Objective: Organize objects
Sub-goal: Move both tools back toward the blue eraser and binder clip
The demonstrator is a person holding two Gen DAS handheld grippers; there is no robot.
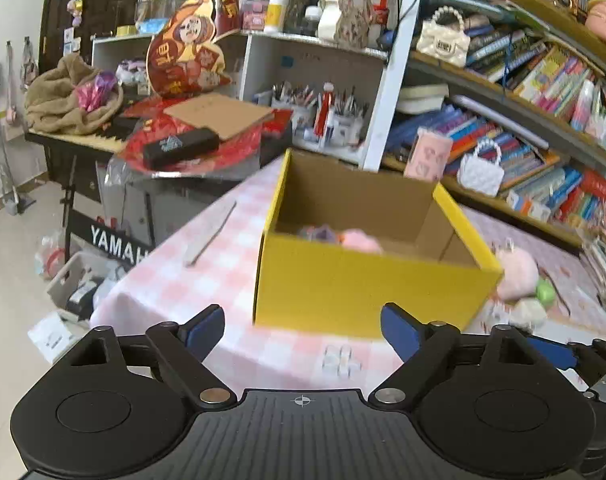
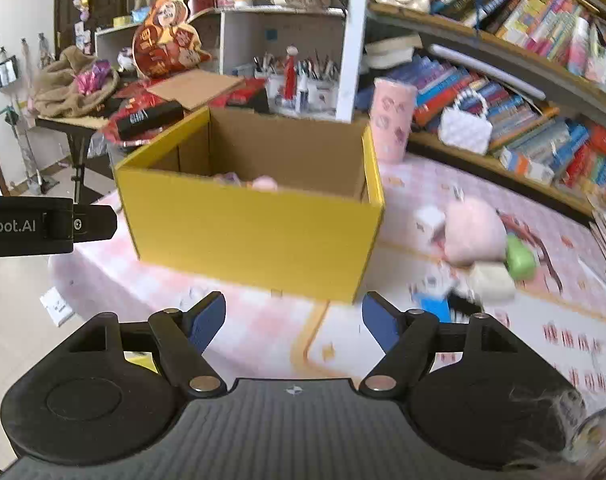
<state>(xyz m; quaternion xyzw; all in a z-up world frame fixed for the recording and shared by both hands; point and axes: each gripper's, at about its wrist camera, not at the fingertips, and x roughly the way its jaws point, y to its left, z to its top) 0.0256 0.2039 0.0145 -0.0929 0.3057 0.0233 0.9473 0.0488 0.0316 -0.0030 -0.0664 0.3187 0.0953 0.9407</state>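
I use the yellow box (image 2: 255,224) as my landmark; it stands open-topped on the pink checked tablecloth (image 1: 175,280). Left of the box lies a flat grey strip (image 1: 211,232) that I cannot identify. Inside the box, low against the near wall, I make out 2 soft shapes, a purple one (image 1: 321,233) and a pink one (image 1: 361,241), mostly hidden by that wall.

My left gripper (image 1: 303,330) hangs just short of the box's near wall, claws apart, nothing between them. My right gripper (image 2: 294,320) hangs short of the box's near right corner, claws also apart and empty. At the left edge of the right view, a black part of the other rig (image 2: 47,226) cuts in.

Right of the box lies the loose pile: a white cube (image 2: 430,219), a pink plush (image 2: 473,234), a green piece (image 2: 521,258), a cream lump (image 2: 491,282) and a blue item (image 2: 435,307) with something dark beside it. All are blurred, so the edges are a guess.

I judge the plush light and squashy; I would pinch it across its body. The cube looks stiff and should take a grip on 2 flat faces. The green piece looks small and may slip.
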